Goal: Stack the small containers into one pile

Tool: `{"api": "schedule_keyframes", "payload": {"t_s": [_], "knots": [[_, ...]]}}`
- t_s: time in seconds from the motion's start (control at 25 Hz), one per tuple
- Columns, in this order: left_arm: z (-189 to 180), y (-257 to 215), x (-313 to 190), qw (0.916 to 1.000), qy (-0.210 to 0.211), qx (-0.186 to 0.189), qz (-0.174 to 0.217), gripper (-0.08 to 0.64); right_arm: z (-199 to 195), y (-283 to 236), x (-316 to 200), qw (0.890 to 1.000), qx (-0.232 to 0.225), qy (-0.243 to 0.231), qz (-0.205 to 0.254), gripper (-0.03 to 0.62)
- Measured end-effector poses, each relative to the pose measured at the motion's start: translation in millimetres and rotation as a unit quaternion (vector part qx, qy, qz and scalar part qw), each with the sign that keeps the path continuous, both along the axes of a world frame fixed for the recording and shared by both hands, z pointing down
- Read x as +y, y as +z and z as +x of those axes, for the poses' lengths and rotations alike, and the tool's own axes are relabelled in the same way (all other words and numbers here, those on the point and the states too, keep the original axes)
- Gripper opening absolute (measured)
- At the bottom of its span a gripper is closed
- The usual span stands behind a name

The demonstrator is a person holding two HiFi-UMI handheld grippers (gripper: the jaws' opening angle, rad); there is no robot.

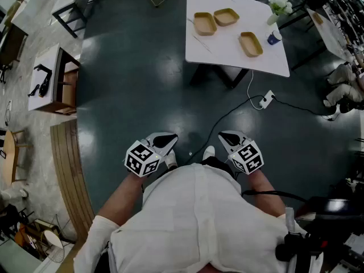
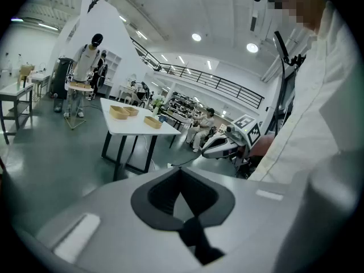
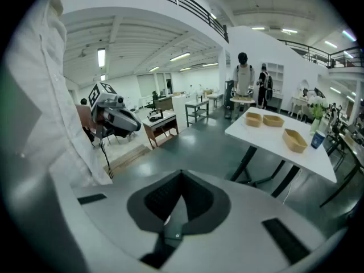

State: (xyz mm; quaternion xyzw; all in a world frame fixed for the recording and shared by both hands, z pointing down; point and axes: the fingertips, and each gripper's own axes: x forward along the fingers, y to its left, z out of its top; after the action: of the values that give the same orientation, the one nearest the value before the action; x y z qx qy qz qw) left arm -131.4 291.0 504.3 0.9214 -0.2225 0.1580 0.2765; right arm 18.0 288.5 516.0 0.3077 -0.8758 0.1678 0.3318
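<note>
Both pairs of jaws are sitting pressed together on nothing, the left gripper [image 2: 181, 170] and right gripper [image 3: 182, 175] being held close against the person's white shirt [image 1: 199, 220]. The three small tan containers [image 1: 205, 23] [image 1: 226, 16] [image 1: 251, 44] are lying apart, unstacked, on the white table [image 1: 227, 53] well ahead and somewhat rightward. That is putting the right gripper nearer. The nearest container's long axis is pointing roughly away from the person.
</note>
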Motion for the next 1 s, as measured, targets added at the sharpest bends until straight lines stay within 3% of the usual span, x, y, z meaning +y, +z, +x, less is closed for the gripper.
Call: {"api": "schedule_keyframes", "payload": {"t_s": [0.2, 0.64, 0.8, 1.0], "knots": [[51, -22, -3, 0.9999, -0.004, -0.004, 0.014, 0.006, 43, -12, 1, 1.000, -0.016, 0.003, 0.014, 0.003], [212, -43, 1, 0.9996, 0.000, -0.013, 0.025, 0.006, 198, 0, 22, 0.998, -0.050, 0.041, 0.012, 0.003], [235, -43, 2, 0.9994, -0.014, -0.027, 0.015, 0.006, 223, 12, 19, 0.997, -0.064, 0.034, -0.006, 0.003], [236, -41, -17, 0.9989, -0.014, -0.042, 0.016, 0.007, 226, 17, -6, 0.996, -0.082, 0.041, -0.002, 0.005]]}}
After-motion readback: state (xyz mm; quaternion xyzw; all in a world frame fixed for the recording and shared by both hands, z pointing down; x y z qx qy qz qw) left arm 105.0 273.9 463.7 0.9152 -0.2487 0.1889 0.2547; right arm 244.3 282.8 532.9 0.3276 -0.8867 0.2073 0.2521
